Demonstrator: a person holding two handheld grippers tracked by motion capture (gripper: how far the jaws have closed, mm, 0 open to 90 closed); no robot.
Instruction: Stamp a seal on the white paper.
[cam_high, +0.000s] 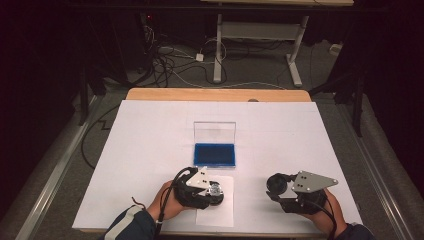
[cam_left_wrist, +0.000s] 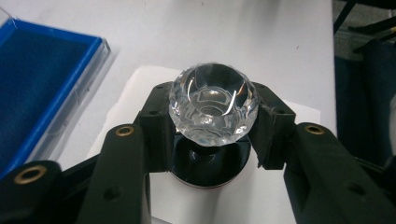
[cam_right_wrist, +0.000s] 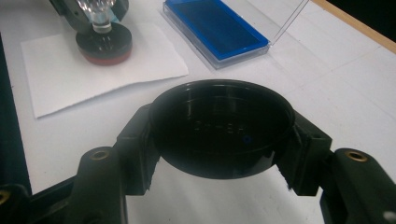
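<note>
Currently left tool (cam_left_wrist: 212, 135) is pinching the stamp (cam_left_wrist: 212, 100) by its faceted crystal knob, black base pressed down on the paper sheet (cam_high: 215, 212) just in front of the open blue ink pad case (cam_high: 215, 155), so the red face can print squarely. Right tool (cam_right_wrist: 219, 154) is clamped on the stamp's black round cap (cam_right_wrist: 222, 128), hollow side up, off to the right of the ink pad case on the desk (cam_high: 150, 135); my read is it's parked clear of the paper, ready for recapping after the print.
</note>
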